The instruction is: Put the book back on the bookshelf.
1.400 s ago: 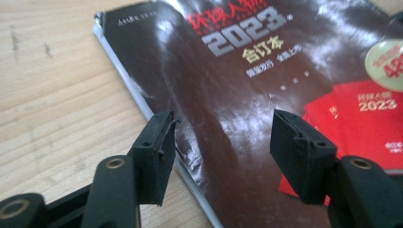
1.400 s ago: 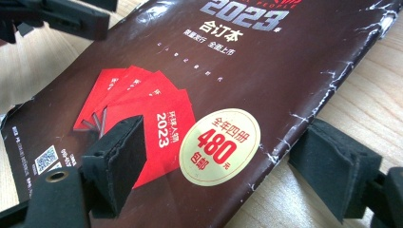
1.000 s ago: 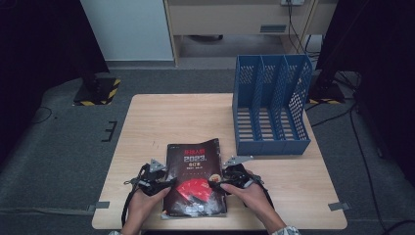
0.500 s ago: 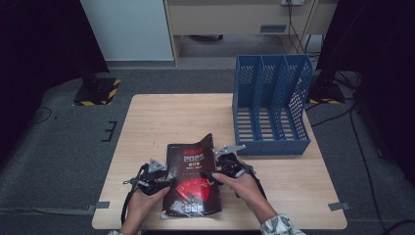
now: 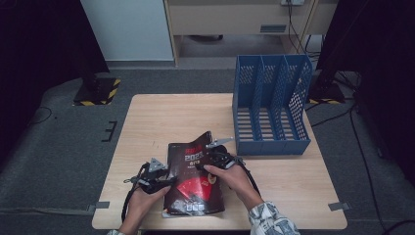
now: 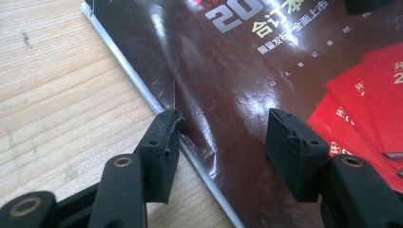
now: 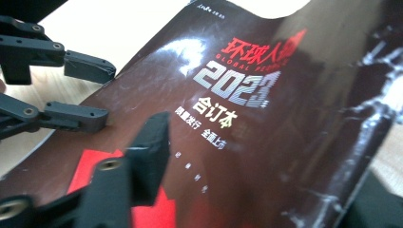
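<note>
Your glossy dark-brown magazine (image 5: 193, 183) with red graphics lies near the table's front edge. Its far right corner curls upward.

My light wooden table (image 5: 161, 117) carries a blue three-slot file rack (image 5: 271, 105) at its far right and a dark glossy magazine (image 5: 193, 188), seemingly half-lifted, near me.

Grey carpet floor (image 5: 58, 147) (dim), pale cabinet (image 5: 129, 29).

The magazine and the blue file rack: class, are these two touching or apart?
Apart. In the high view, a strip of bare table shows between the magazine, including its lifted top corner, and the blue file rack.
</note>
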The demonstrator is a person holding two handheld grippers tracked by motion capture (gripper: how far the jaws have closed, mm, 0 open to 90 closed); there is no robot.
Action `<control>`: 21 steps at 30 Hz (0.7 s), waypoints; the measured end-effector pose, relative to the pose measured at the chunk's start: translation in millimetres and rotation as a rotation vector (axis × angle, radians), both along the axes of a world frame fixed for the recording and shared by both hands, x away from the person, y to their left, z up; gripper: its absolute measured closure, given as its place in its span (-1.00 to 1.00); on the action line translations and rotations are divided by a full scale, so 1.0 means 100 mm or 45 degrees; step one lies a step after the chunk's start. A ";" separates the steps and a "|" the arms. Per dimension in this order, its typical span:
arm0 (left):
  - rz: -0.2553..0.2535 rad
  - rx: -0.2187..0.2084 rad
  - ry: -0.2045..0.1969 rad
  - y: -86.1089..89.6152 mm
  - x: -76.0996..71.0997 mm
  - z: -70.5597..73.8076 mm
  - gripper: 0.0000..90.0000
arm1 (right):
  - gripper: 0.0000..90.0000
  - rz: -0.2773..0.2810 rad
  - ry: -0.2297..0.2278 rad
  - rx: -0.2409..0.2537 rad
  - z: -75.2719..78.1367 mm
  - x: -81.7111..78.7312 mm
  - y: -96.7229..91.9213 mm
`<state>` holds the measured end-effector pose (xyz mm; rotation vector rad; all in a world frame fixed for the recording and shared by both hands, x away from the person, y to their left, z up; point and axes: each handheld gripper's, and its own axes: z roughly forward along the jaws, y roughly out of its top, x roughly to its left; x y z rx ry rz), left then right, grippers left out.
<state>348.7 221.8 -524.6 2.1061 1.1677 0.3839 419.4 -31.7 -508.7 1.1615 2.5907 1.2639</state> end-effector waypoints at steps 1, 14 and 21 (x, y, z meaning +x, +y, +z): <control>-0.008 0.000 -0.002 0.00 0.01 0.00 -0.01 | 0.08 0.007 -0.006 0.004 0.00 0.00 0.00; 0.004 -0.017 -0.037 -0.03 0.08 -0.03 0.00 | 0.11 0.068 0.001 -0.148 -0.05 -0.07 0.11; -0.001 -0.029 -0.037 -0.03 0.09 -0.04 -0.02 | 0.53 0.019 0.035 -0.159 -0.06 -0.03 0.08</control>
